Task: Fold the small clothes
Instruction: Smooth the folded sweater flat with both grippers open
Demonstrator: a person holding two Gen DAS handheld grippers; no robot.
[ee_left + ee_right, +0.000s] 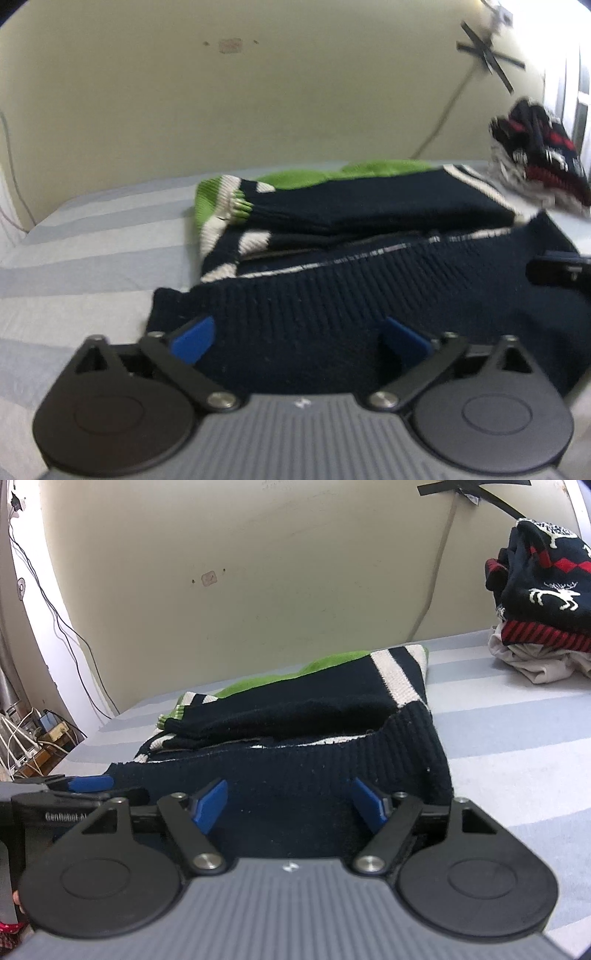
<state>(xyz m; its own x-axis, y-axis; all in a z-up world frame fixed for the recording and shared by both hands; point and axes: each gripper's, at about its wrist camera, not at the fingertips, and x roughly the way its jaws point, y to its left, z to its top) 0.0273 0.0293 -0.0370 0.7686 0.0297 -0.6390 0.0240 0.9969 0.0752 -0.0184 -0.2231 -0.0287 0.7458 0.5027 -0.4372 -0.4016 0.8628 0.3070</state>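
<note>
Right wrist view: both tools, left [301,338] and right [290,803], spread; we judge the sweater [295,775] soft, limp; grip its near hem.

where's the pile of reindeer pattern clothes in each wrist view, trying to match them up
Left wrist: the reindeer pile sits at the far right edge, blurred, on the striped bed beyond the navy sweater.
Right wrist: the same pile is at the upper right, sharp, with white deer visible.
Shared landmark: the black tape cross on the wall, above the pile.
</note>
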